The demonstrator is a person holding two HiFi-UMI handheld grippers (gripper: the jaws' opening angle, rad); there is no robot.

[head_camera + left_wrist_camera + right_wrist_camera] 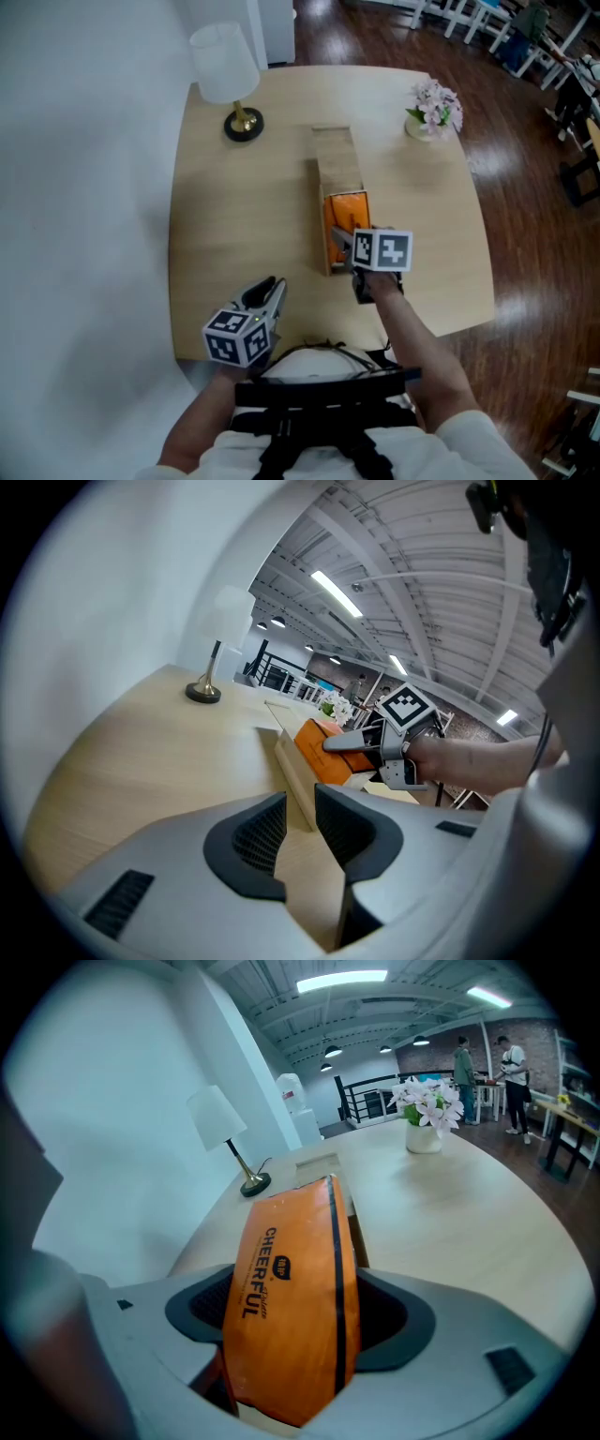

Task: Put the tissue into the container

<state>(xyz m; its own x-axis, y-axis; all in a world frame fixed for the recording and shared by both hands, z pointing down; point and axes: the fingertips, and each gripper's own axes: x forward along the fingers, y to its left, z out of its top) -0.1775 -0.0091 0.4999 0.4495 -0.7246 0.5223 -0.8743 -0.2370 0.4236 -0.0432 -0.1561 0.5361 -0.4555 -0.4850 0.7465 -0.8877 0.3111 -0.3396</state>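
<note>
The right gripper (342, 242) pinches the tissue (291, 1288) endwise, angled down to slide into the container (336, 155). The left gripper (295, 825) waits nearby, narrowly parted and empty.

We see a pale wooden table (234, 234) with rounded corners, standing on a dark, glossy plank floor (525, 234), its left edge close against a white wall. Three things rest on its top. A lamp (243, 124) with a white shade, a brass stem and a round dark base sits at the far left corner. A white vase of flowers (433, 108), the blossoms pink and white, sits at the far right corner, well apart from the lamp. Between them, a long, narrow wooden container (321, 202), open at the top, runs from the table's middle toward its near edge. The left half of the tabletop lies bare.
</note>
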